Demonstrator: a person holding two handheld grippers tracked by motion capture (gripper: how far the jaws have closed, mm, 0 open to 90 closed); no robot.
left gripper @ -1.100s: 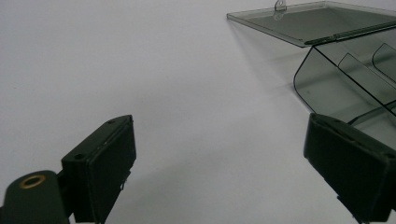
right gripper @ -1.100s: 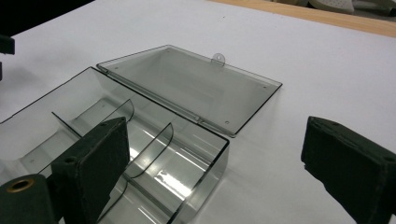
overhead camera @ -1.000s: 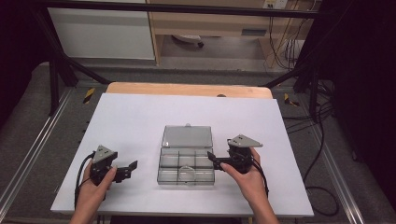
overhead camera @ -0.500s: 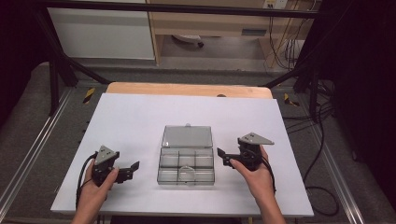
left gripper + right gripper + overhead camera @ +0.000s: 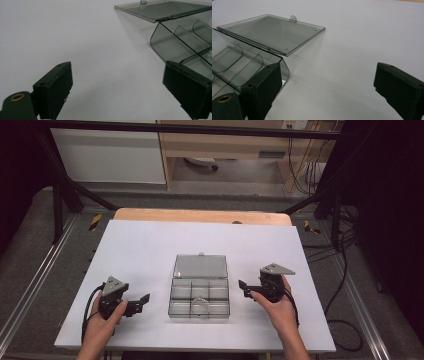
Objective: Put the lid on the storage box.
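A clear smoke-grey plastic compartment box (image 5: 199, 297) lies in the middle of the white table top (image 5: 150, 250), its lid (image 5: 200, 266) folded flat behind it. Curved dividers split the box into several compartments (image 5: 227, 62). My left gripper (image 5: 141, 301) rests low to the left of the box, open, with nothing between its jaws; its view has the box corner (image 5: 175, 42) ahead on the right. My right gripper (image 5: 243, 289) sits just right of the box, open and holding nothing, and its view has the lid (image 5: 272, 32) to the left.
The white top lies on a wooden table whose far edge (image 5: 200, 215) shows behind. Metal rails (image 5: 30, 285) run along both sides. Cables (image 5: 345, 270) trail on the floor at the right. Cabinets (image 5: 110, 155) stand at the back.
My right gripper has drawn back to the right, away from the box's right edge. The left gripper has stayed where it was.
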